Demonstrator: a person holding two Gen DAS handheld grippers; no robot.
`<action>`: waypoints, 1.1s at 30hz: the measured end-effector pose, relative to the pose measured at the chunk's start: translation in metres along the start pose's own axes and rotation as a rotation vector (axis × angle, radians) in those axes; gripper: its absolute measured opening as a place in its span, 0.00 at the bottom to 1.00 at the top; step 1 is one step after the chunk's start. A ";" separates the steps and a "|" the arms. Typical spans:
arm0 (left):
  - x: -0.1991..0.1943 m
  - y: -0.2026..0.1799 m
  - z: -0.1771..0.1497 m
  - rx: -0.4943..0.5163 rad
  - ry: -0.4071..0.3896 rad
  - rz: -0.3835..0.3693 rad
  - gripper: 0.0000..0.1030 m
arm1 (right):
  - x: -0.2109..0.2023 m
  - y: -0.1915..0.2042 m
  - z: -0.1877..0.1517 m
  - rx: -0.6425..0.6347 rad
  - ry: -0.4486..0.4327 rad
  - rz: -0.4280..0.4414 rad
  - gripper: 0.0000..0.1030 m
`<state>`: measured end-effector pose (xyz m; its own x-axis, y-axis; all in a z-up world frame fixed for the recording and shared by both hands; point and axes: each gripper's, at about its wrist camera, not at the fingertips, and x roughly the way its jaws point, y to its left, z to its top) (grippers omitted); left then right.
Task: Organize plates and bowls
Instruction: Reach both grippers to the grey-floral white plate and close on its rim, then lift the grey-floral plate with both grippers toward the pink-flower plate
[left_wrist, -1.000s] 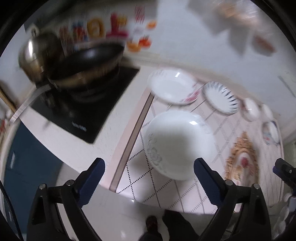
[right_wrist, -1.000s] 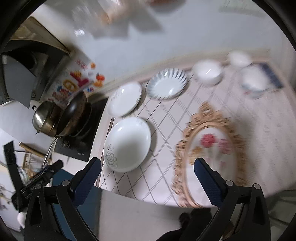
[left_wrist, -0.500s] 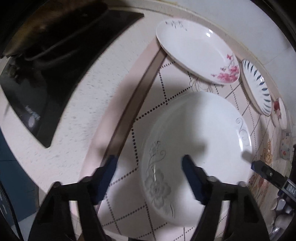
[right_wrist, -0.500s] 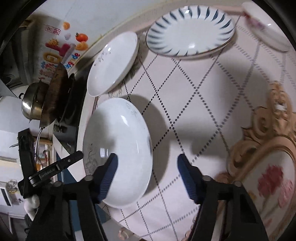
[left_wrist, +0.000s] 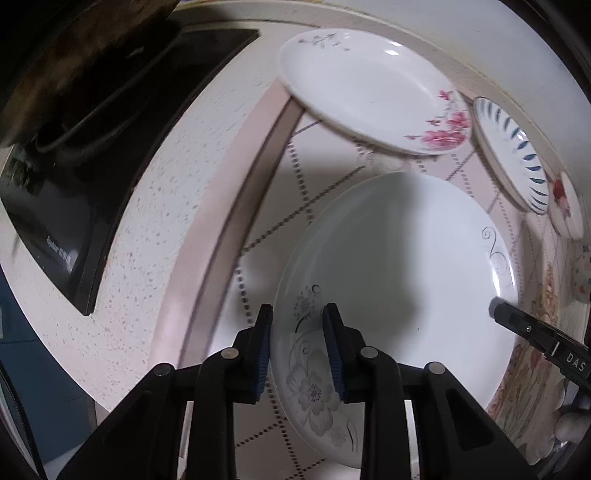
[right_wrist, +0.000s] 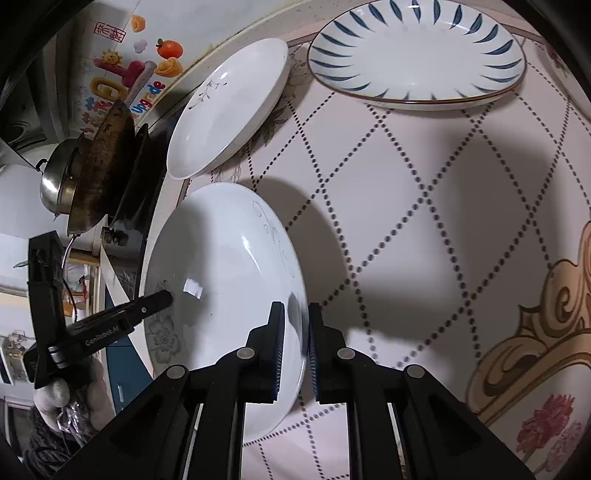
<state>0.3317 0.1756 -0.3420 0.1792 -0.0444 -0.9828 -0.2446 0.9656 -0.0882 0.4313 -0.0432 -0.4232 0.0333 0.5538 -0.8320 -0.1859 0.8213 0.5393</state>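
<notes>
A large white plate with a grey flower (left_wrist: 399, 266) lies on the tiled cloth; it also shows in the right wrist view (right_wrist: 221, 280). My left gripper (left_wrist: 297, 343) is shut on its near-left rim. My right gripper (right_wrist: 294, 343) is shut on its opposite rim. A white plate with pink flowers (left_wrist: 365, 88) lies behind it, also in the right wrist view (right_wrist: 229, 107). A blue-striped plate (right_wrist: 417, 55) lies further right, also in the left wrist view (left_wrist: 513, 151).
A black cooktop (left_wrist: 77, 206) with a dark wok (right_wrist: 107, 166) and a steel pot (right_wrist: 55, 184) sits left of the cloth. A gold-framed flowered tray (right_wrist: 535, 387) lies right. A small flowered bowl (left_wrist: 565, 206) stands beyond the striped plate.
Both grippers came down from above the counter to the large white plate. Their jaws closed from wide open onto its opposite rims.
</notes>
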 end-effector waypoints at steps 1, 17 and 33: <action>-0.002 -0.003 0.000 0.005 -0.001 -0.005 0.24 | -0.003 -0.003 -0.001 0.007 -0.001 0.005 0.13; -0.016 -0.106 -0.030 0.150 -0.017 -0.095 0.24 | -0.109 -0.079 -0.041 0.068 -0.085 -0.058 0.13; 0.011 -0.189 -0.052 0.276 0.050 -0.101 0.24 | -0.162 -0.170 -0.079 0.189 -0.116 -0.127 0.13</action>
<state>0.3300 -0.0202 -0.3442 0.1408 -0.1500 -0.9786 0.0418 0.9885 -0.1455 0.3794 -0.2836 -0.3901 0.1591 0.4475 -0.8800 0.0137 0.8903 0.4552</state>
